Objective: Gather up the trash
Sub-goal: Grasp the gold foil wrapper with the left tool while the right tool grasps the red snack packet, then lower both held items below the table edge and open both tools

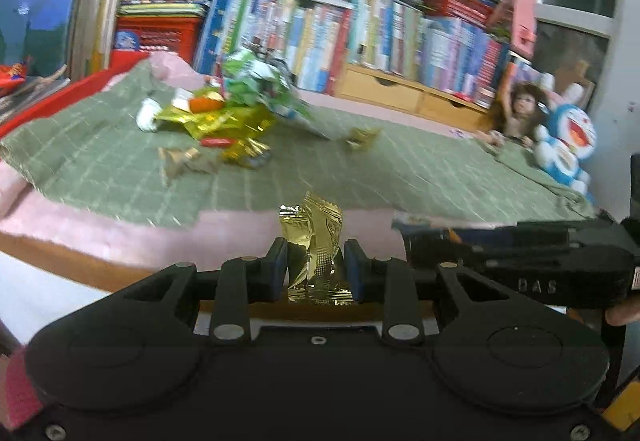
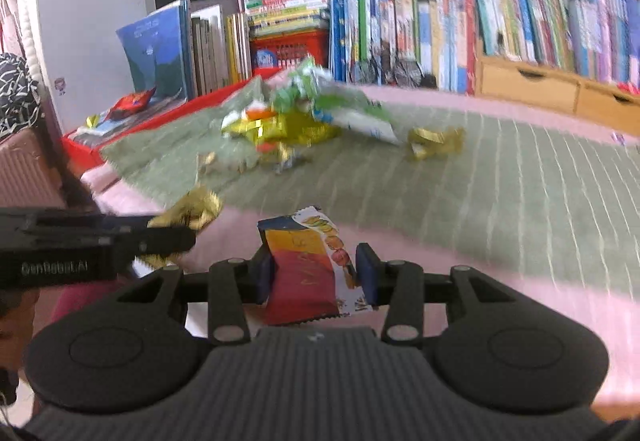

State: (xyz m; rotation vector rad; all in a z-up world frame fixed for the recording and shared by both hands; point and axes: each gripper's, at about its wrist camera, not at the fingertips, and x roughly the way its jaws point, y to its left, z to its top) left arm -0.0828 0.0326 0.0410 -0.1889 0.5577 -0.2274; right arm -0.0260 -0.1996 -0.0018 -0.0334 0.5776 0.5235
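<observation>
Green cloth [image 1: 400,161], frame centre: wrapper heap [image 1: 240,109] upper left, uncollected; stray gold scrap [image 2: 434,141] beside it. Right gripper [image 2: 316,269]: clamped on red-yellow packet [image 2: 304,273], lower centre. Left gripper [image 1: 316,265]: clamped on gold wrapper [image 1: 316,241], lower centre. Two pieces in hand; bulk remains. No bin seen.

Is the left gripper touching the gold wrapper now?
Touching. In the left wrist view the left gripper pinches the gold wrapper: both blue pads press on its crumpled sides, with no gap visible.
</observation>
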